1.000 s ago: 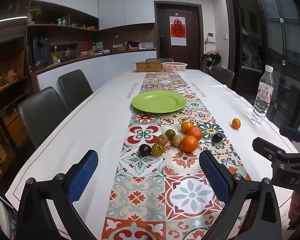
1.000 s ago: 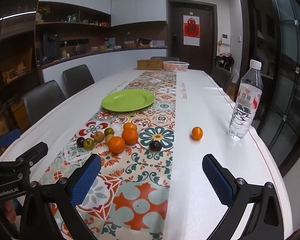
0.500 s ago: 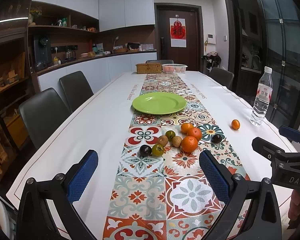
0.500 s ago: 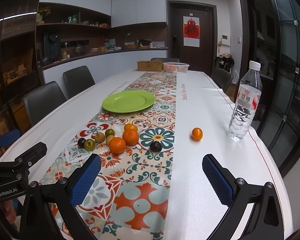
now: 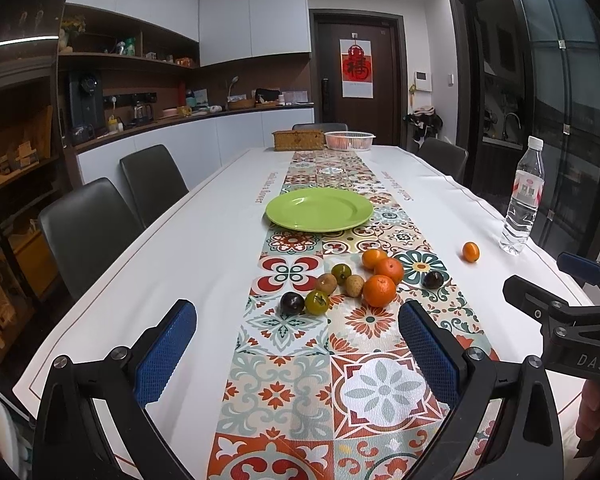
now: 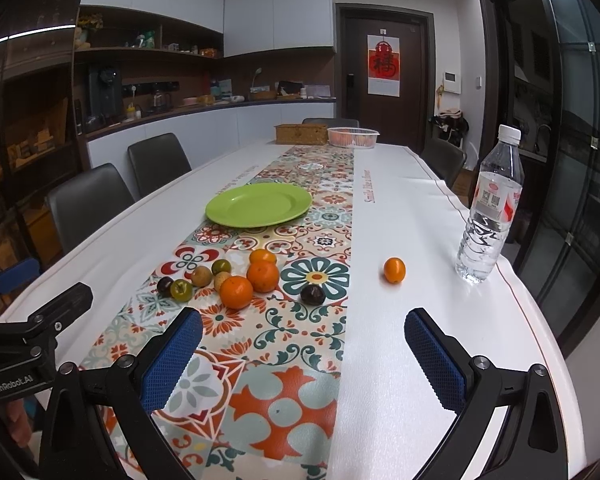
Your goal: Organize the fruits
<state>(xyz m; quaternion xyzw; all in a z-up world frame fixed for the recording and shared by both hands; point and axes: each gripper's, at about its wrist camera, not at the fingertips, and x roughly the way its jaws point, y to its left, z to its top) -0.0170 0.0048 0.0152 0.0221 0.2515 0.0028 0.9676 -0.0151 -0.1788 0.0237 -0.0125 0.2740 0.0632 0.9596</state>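
Showing each other's tool: right tool (image 5: 572,308); left tool (image 6: 36,320).

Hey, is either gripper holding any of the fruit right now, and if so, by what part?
Nothing is held: the left gripper and right gripper are both open and empty.

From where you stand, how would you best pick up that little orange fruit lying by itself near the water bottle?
Probably with the right gripper, open and nearest. The lone small orange fruit is oval and sits apart on the bare white cloth, clear of the water bottle. I would come from above and close the fingers across its narrower middle, so that it cannot roll away.
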